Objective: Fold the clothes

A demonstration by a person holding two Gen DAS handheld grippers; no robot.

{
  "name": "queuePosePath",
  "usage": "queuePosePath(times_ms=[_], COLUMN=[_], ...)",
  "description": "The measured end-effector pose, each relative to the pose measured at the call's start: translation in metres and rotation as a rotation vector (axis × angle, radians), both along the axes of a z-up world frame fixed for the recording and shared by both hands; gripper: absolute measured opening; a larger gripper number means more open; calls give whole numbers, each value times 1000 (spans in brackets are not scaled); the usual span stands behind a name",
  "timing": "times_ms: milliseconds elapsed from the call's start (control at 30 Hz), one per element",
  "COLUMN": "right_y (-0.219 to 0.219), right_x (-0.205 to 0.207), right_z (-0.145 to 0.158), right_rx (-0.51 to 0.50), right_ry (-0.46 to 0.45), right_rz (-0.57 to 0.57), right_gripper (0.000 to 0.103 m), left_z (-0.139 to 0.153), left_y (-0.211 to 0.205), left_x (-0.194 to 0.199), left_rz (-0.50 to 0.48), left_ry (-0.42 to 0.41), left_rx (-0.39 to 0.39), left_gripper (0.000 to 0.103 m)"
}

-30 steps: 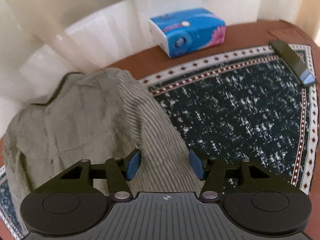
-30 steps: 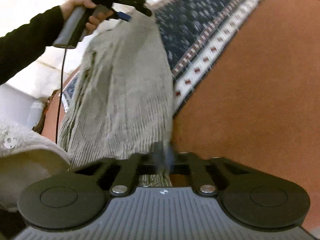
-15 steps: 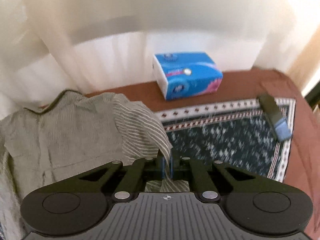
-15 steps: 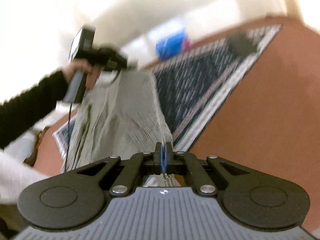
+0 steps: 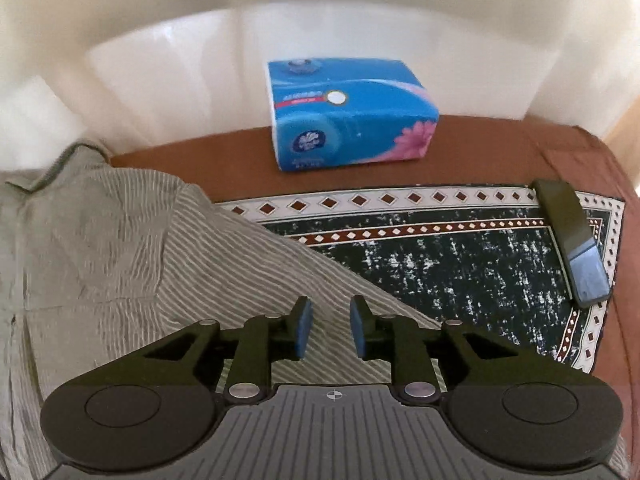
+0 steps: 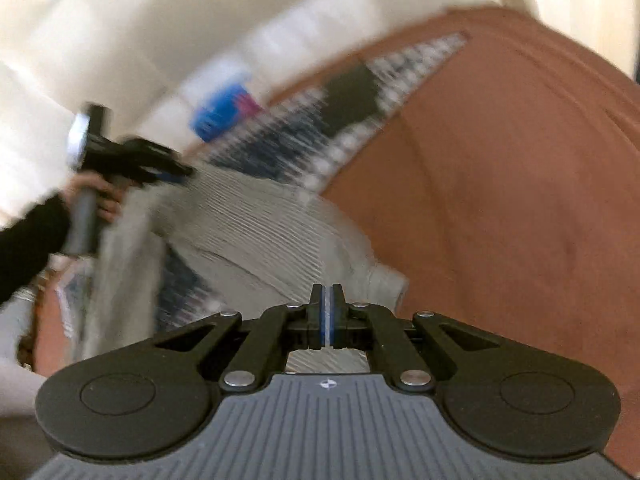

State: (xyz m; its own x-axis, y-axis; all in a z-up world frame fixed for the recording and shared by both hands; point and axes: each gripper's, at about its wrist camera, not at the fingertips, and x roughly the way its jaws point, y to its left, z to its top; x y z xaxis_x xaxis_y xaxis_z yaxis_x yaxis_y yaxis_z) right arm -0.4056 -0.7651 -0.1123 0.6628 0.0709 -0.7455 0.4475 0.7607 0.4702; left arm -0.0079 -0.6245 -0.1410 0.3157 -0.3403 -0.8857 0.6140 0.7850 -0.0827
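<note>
Your striped shirt lies partly over the patterned mat on the brown table, left of the tissue box. Your left gripper hangs above it, jaws opening, pads off the cloth. Your right gripper pinches the shirt's edge.

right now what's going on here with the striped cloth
A person is folding a grey striped garment on a patterned mat, with a handheld gripper in each hand. The right gripper is shut on an edge of the fabric. The left gripper hangs just over the garment, its jaws opening, with nothing pinched between the pads. A blue tissue pack and a dark phone sit untouched farther along the table.
</note>
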Motion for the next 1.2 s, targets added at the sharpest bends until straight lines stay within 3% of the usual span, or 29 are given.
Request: queuePosePath(times_ms=[67, 200, 367, 467, 533, 767, 1067, 1200], right_y=[-9, -20, -19, -14, -15, -13, -6, -8], right_x=[-1, -5, 12, 23, 31, 55, 67, 62], right_z=[-11, -7, -8, -11, -15, -16, -25, -26], right_rx=[9, -28, -50, -88, -97, -155, -219, -255], right_ry=[40, 13, 26, 31, 43, 46, 99, 128], right_rz=[-2, 21, 101, 122, 134, 230, 312, 281], right_gripper=[2, 9, 30, 32, 42, 44, 45, 47], left_z=[11, 44, 51, 35, 23, 5, -8, -12], left_y=[5, 29, 77, 102, 117, 161, 162, 165], left_x=[-2, -25, -85, -129, -155, -227, -256, -255], left_rz=[6, 6, -53, -75, -75, -71, -83, -74], left_ry=[-13, -51, -44, 13, 45, 73, 70, 69], left_rx=[-11, -62, 13, 88, 135, 243, 280, 285], left_gripper=[42, 51, 59, 59, 58, 58, 58, 53])
